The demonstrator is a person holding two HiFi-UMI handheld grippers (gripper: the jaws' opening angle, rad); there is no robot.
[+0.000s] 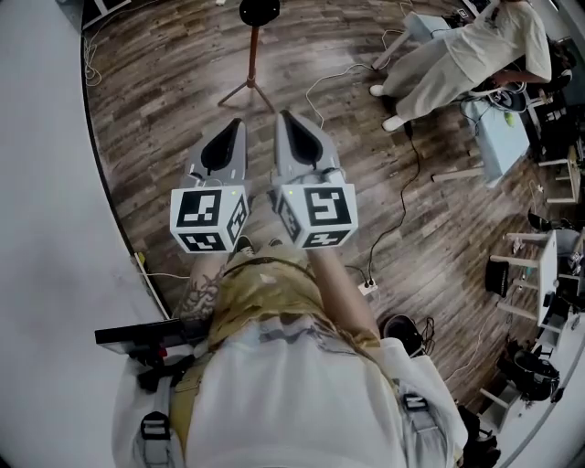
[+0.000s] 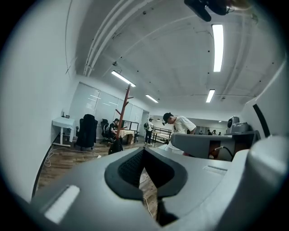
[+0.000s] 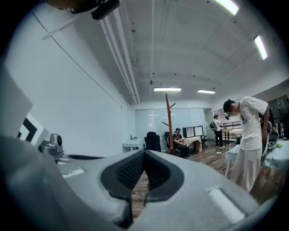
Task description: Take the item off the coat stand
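Left gripper (image 1: pixel 236 128) level beside right gripper (image 1: pixel 288 119) in head view, well short of coat stand (image 1: pixel 251 64) with dark item (image 1: pixel 259 9) on it. Shut, empty in left gripper view, stand far ahead. Likewise shut, empty in right gripper view.

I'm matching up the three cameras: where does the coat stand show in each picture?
Head view: the coat stand is at top centre, seen from above.
Left gripper view: left of centre, in the distance.
Right gripper view: just right of centre, far off.
Shared landmark: the person in pale clothes, right of the stand in every view.
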